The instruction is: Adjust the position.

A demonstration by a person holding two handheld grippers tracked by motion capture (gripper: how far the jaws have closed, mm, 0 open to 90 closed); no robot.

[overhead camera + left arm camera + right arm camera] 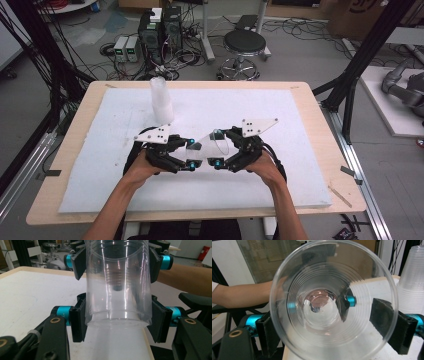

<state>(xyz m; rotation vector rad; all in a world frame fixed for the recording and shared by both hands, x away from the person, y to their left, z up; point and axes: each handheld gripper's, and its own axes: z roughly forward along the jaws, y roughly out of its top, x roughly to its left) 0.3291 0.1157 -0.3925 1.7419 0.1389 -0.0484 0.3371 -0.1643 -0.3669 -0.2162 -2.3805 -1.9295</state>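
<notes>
A clear plastic cup [210, 145] hangs sideways above the middle of the white mat, held between both grippers. My left gripper [192, 152] is shut on its base end; in the left gripper view the black pads [78, 321] press both sides of the cup [117, 290]. My right gripper [220, 147] is shut on the rim end. In the right gripper view I look straight into the cup's mouth [332, 272], with the right gripper [332, 330] flanking the rim. The right gripper [117, 261] also appears farther off in the left gripper view.
A stack of clear cups [161, 102] stands upright at the back left of the white foam mat [280, 185], also close by as the stack [412, 282]. The mat covers a wooden table [45, 200]. A stool [244, 45] and computer boxes [160, 30] sit on the floor beyond.
</notes>
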